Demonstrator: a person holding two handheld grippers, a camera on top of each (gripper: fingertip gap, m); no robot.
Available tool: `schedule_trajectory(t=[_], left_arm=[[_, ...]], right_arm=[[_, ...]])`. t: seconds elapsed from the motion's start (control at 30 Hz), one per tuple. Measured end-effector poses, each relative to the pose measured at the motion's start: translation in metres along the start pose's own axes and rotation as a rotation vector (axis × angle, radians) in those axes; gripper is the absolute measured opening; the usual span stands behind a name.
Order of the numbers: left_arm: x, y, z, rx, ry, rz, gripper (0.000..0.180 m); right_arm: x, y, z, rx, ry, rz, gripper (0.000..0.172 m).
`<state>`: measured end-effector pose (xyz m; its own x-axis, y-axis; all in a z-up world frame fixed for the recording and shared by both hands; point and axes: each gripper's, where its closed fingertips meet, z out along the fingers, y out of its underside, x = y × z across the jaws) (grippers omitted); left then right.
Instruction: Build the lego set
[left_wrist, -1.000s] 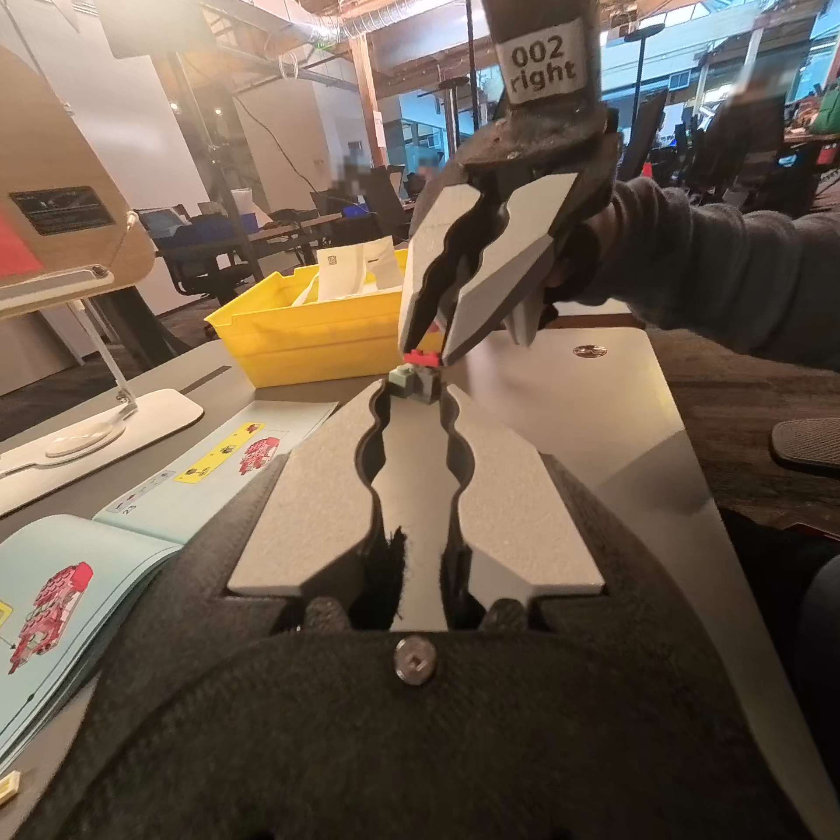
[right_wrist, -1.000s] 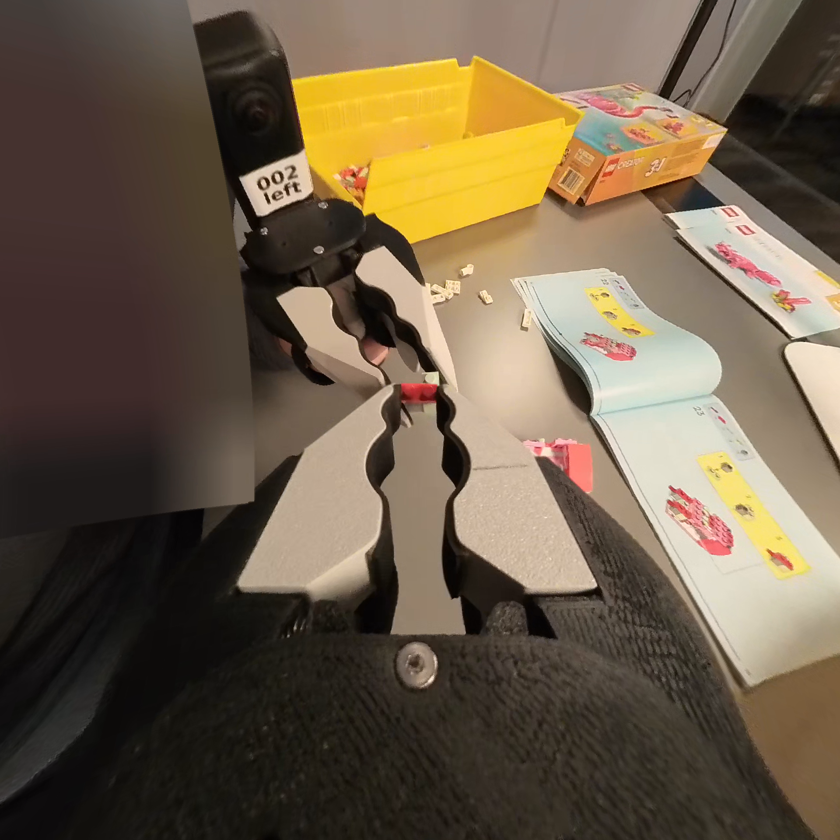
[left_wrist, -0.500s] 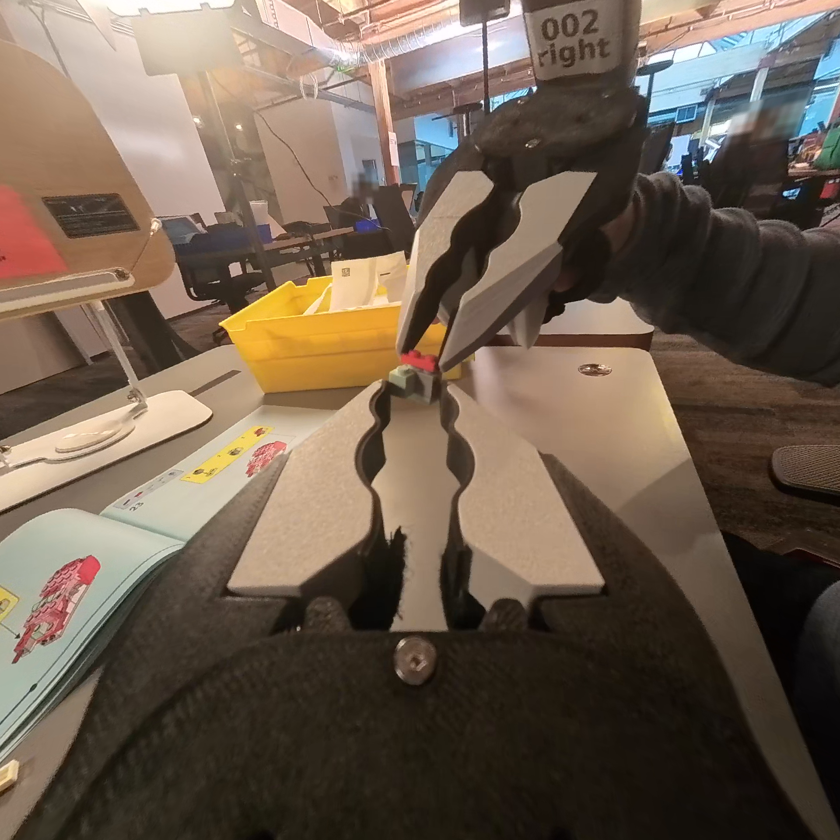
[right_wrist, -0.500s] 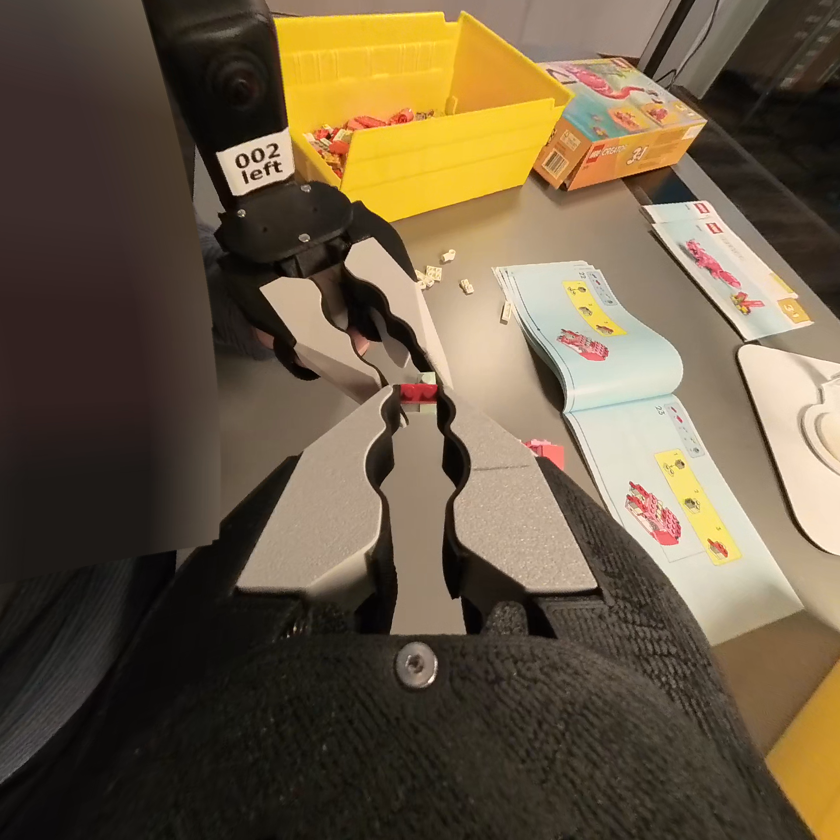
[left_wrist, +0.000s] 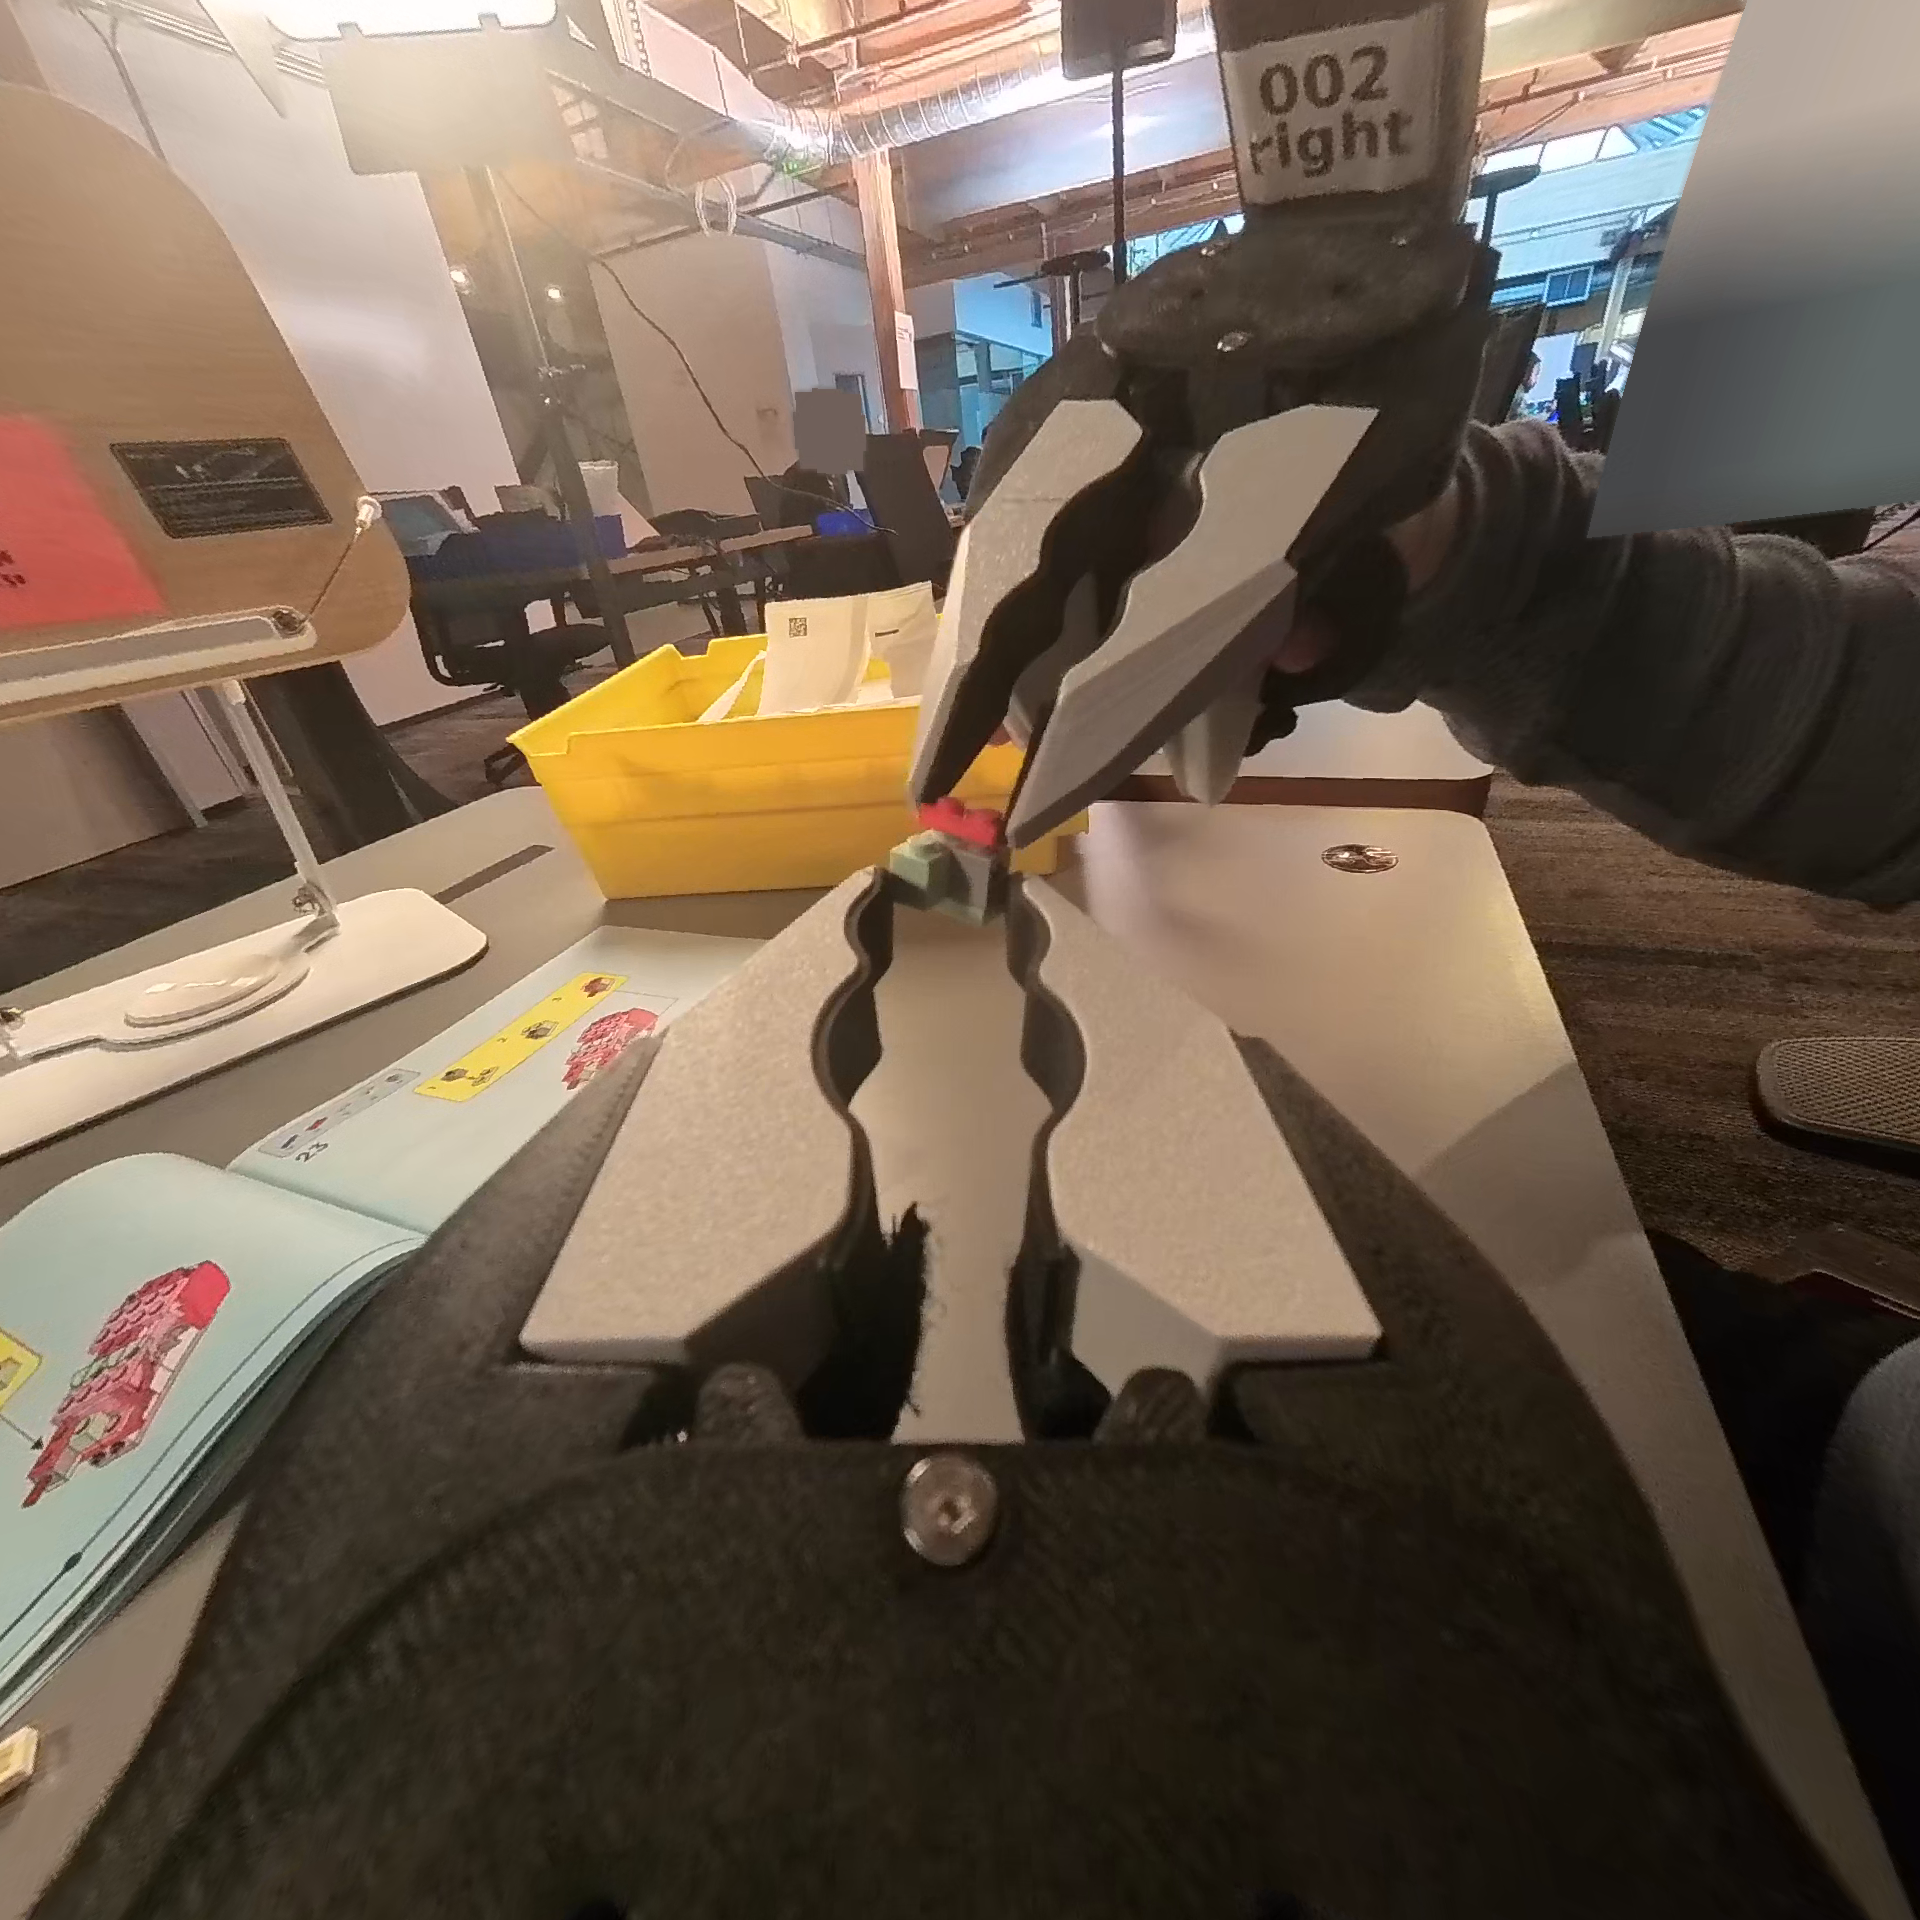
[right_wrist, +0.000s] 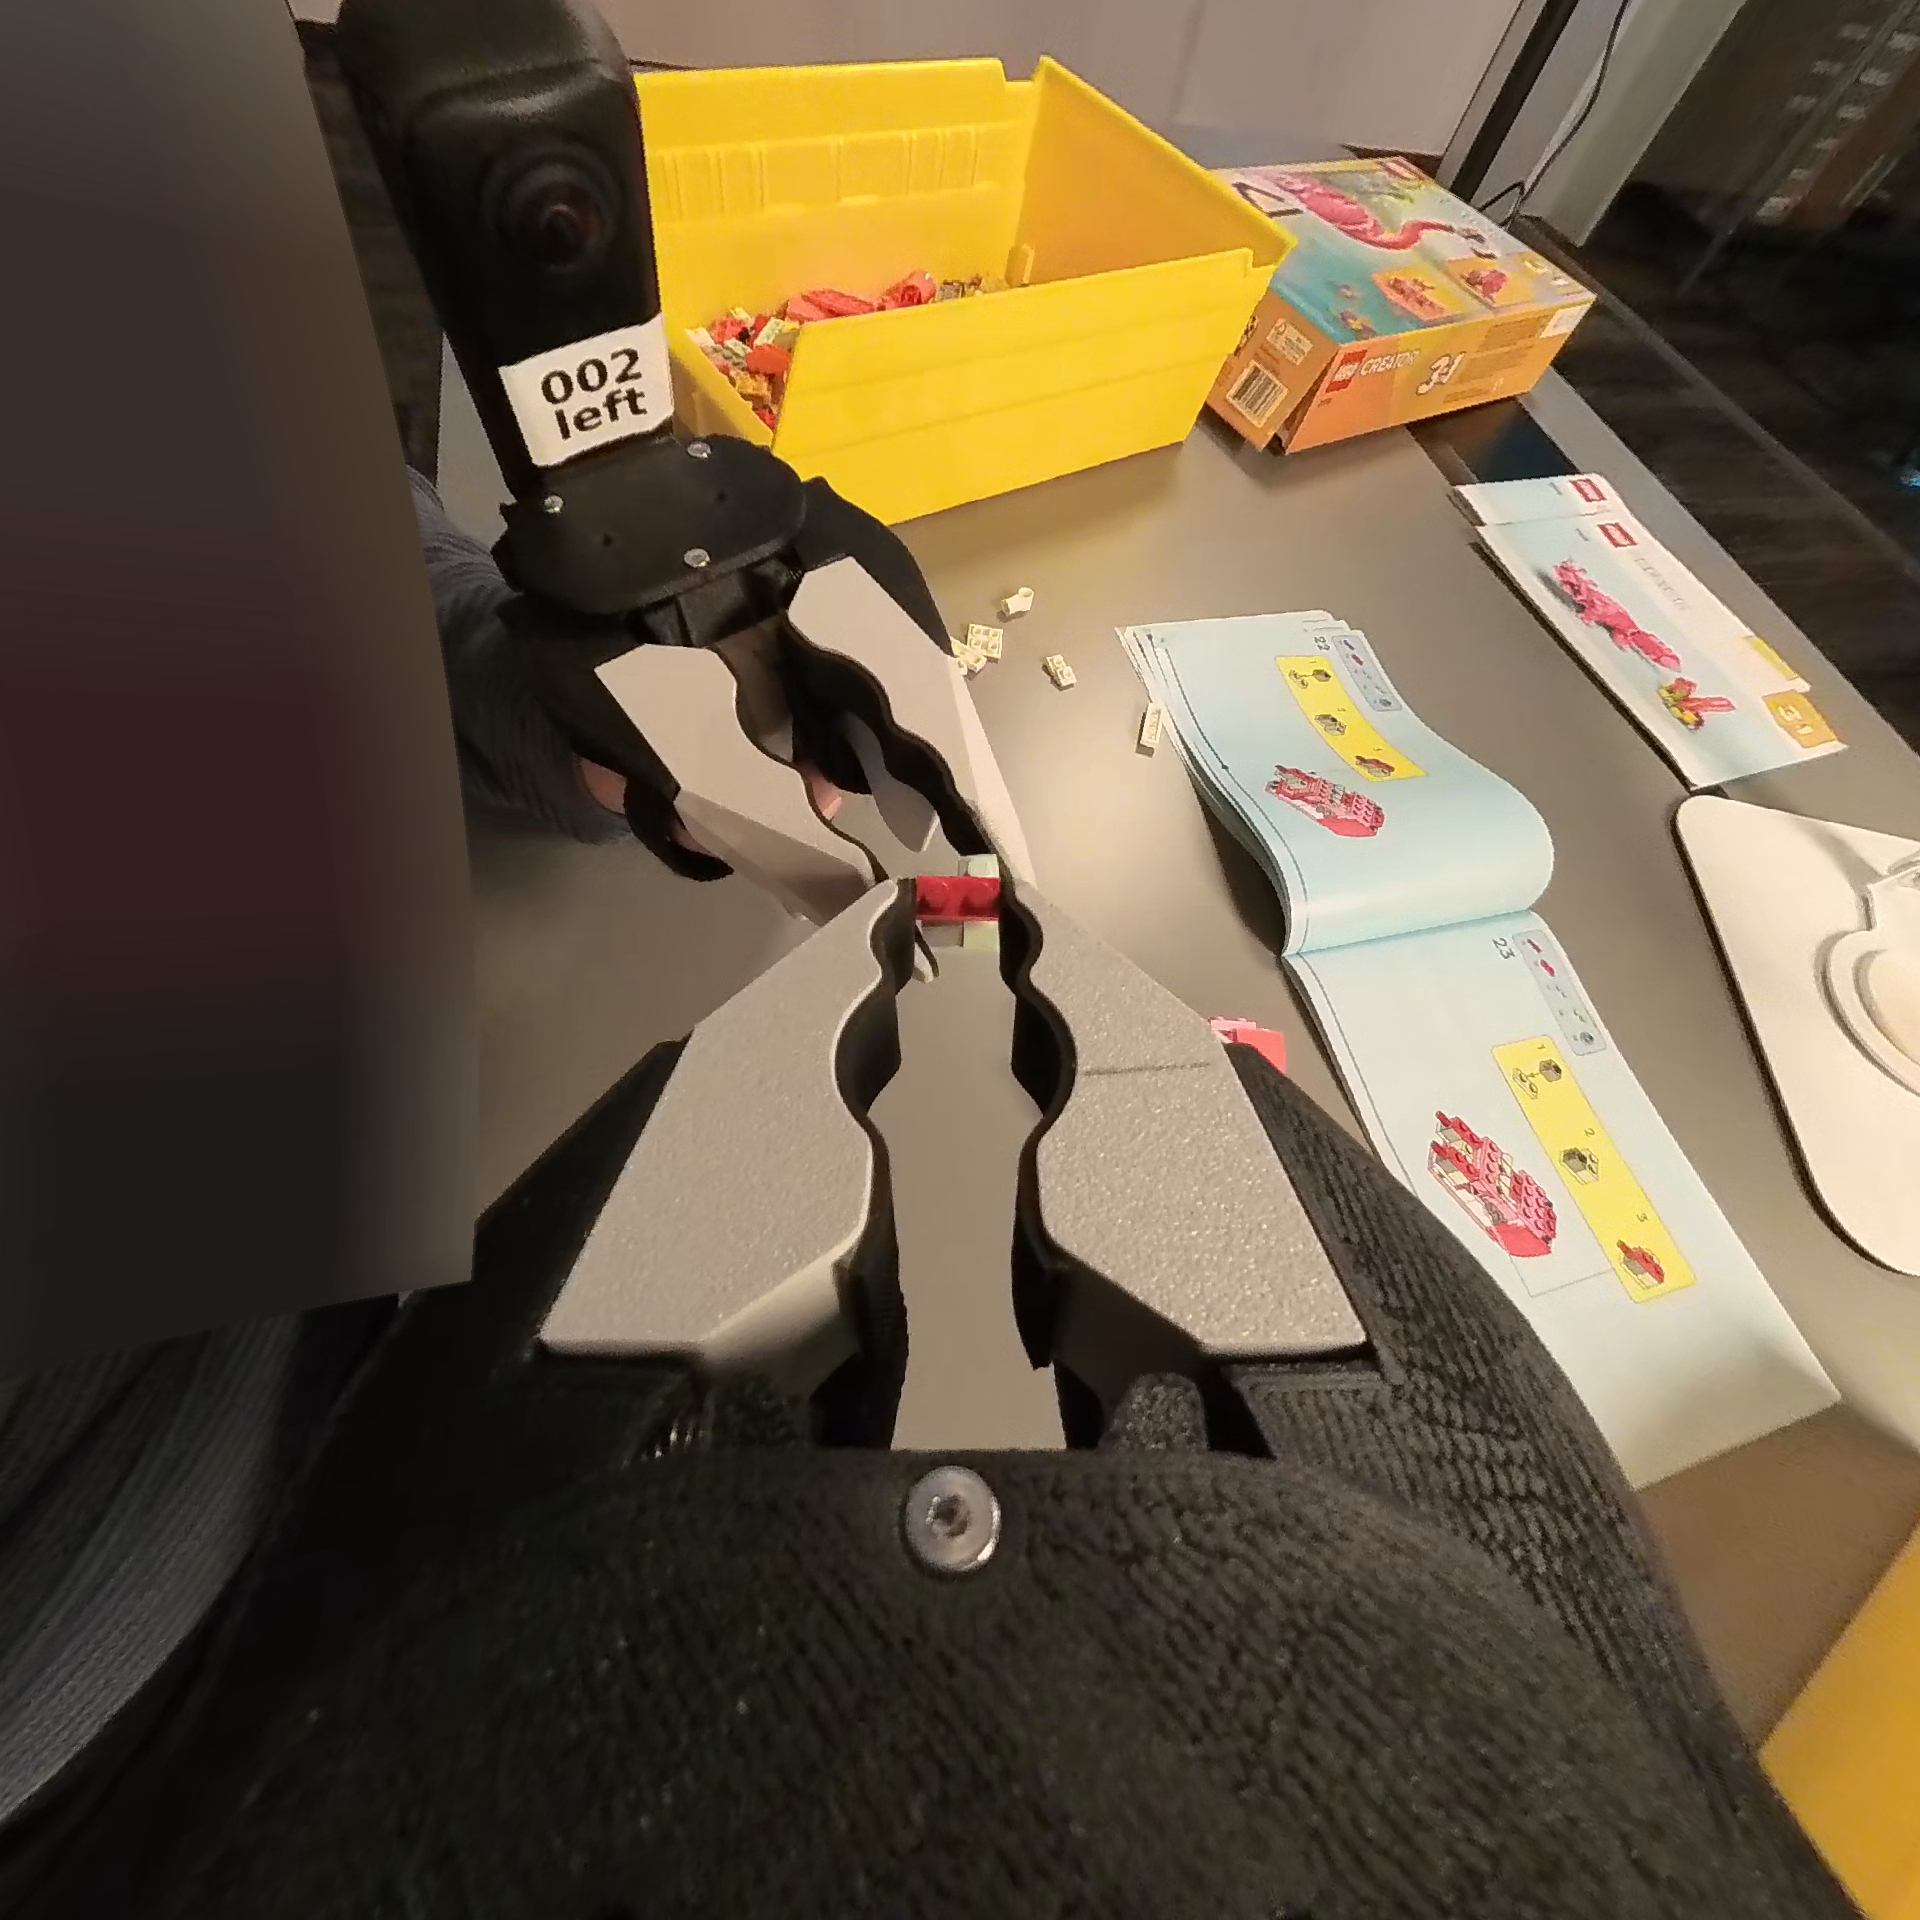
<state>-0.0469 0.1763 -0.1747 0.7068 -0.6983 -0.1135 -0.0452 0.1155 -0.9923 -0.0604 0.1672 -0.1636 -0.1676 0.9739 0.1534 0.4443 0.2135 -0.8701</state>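
Here the left gripper (left_wrist: 948, 896) is closed on a small grey-green brick assembly (left_wrist: 951, 883), both fingertips bearing on its sides. The right gripper (right_wrist: 958, 906) is closed on a red two-stud plate (right_wrist: 957, 898), which sits directly on top of the assembly, held above the grey table (right_wrist: 1195, 540) just in front of the yellow bin (right_wrist: 997, 353).

To seat the plate well:
- Keep the left gripper rigid; judging by the contact, it acts as the anvil.
- Align the plate's studs square to the assembly beneath it. From the left wrist view the plate appears slightly skewed, so correct the twist before pressing.
- Apply force straight down along the stud axis. A sideways load is likely to pivot the small assembly out of the fingertips.
- Hold both grips until the parts sit flush.

The open instruction booklet (right_wrist: 1455, 935) lies to the right of both grippers, with loose pale pieces (right_wrist: 987, 639) near the bin.
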Motion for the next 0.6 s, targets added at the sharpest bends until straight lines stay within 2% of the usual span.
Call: schedule_trajectory(t=[0.6], left_arm=[[-0.0002,0.0000,-0.0002,0.001,0.005,-0.005,0.020]], right_arm=[[-0.0005,-0.0016,0.0002,0.009,-0.001,0.004,0.020]])
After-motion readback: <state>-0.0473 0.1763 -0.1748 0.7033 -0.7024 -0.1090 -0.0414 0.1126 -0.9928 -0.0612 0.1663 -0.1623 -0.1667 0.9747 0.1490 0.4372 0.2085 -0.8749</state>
